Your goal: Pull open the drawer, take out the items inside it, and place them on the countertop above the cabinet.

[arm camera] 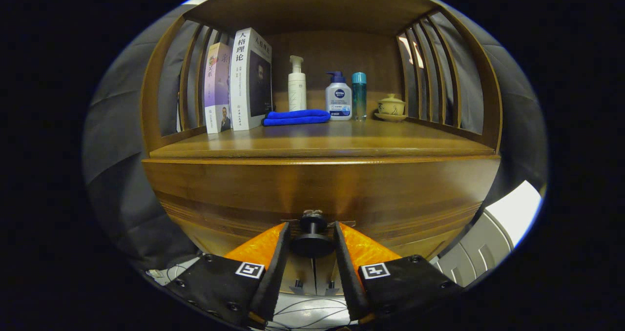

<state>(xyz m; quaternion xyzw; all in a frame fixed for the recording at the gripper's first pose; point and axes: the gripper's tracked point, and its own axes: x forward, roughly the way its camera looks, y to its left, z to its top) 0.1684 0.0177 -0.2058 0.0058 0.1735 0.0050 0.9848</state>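
A dark round knob [312, 245] sticks out of the wooden drawer front [317, 189], low on the cabinet. My gripper [312, 228] sits right at it, one finger on each side of the knob's disc and both touching its rim. The drawer looks closed, so its inside is hidden. Above the drawer front lies the wooden countertop [322, 140], beyond and higher than the fingers.
At the back of the countertop stand two upright books [249, 79], a folded blue cloth [296, 117], a white pump bottle [297, 84], a white bottle with a blue pump [338, 99], a teal bottle [359, 94] and a lidded cup on a saucer [391, 107]. Slatted wooden sides enclose the shelf.
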